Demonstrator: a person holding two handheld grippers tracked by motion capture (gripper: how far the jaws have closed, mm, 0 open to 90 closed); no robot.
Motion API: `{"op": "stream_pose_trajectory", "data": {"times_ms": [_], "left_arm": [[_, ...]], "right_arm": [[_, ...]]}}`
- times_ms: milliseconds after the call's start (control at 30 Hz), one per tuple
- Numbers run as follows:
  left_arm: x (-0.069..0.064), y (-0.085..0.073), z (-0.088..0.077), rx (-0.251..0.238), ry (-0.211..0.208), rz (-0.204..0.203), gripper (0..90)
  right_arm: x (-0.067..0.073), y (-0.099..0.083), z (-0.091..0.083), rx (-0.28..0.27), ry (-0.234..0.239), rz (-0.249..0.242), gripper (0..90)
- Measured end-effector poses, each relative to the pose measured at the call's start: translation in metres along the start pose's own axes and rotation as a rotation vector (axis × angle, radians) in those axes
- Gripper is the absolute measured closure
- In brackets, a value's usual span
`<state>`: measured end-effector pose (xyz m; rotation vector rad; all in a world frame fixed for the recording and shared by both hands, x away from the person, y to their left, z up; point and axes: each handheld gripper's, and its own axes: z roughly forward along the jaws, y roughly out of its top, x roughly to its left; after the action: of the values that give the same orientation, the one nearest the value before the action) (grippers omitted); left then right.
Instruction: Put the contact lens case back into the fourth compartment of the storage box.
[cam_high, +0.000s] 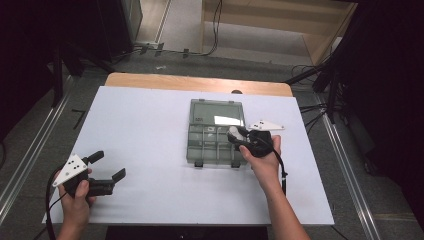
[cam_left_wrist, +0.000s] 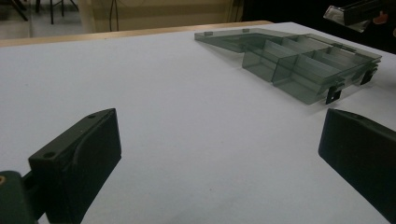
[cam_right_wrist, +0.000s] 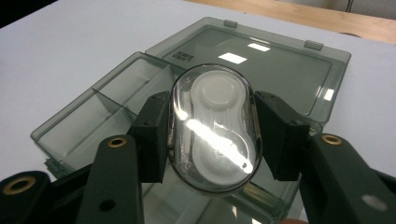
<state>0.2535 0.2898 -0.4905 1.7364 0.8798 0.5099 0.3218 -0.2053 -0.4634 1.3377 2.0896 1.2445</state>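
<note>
1. The clear oval case, with a white two-lobed insert inside it, is clamped between the pads of the right tool. The pads press on its two long sides, so it hangs upright and its broad face stays free.
2. It hangs just above the near right part of the smoky compartment box, which lies open on the worktop, right of the middle and towards the far edge. The high view places the case over the right-hand cells; my reading is that it is being brought to one of them, and holding it by its narrow width should let it drop between the dividers.
3. The box's lid lies folded back flat towards the far edge, so the cells are open from above and nothing blocks the approach from the near side.
4. The right hand comes in from the near right and keeps the tool tilted down over the box.
5. The left tool waits near the near left corner, well apart from the box, its jaws wide with nothing between them. It looks parked out of the way, pointing towards the box.
</note>
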Motion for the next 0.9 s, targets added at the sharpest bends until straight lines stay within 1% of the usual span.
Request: {"op": "stream_pose_trajectory", "data": {"times_ms": [333, 567, 733, 900], "left_arm": [[0.0, 0.0, 0.0, 0.002, 0.0, 0.001, 0.0], [0.0, 0.0, 0.0, 0.0, 0.001, -0.001, 0.0], [0.0, 0.0, 0.0, -0.001, 0.0, 0.0, 0.0], [0.0, 0.0, 0.0, 0.0, 0.0, 0.001, 0.0]], "right_arm": [[-0.013, -0.002, 0.008, 0.013, -0.025, 0.04, 47.3], [-0.018, -0.004, 0.017, 0.043, -0.05, 0.049, 47.3], [-0.021, -0.006, 0.021, 0.054, -0.085, 0.047, 47.3], [-0.023, -0.007, 0.023, 0.062, -0.11, 0.041, 47.3]]}}
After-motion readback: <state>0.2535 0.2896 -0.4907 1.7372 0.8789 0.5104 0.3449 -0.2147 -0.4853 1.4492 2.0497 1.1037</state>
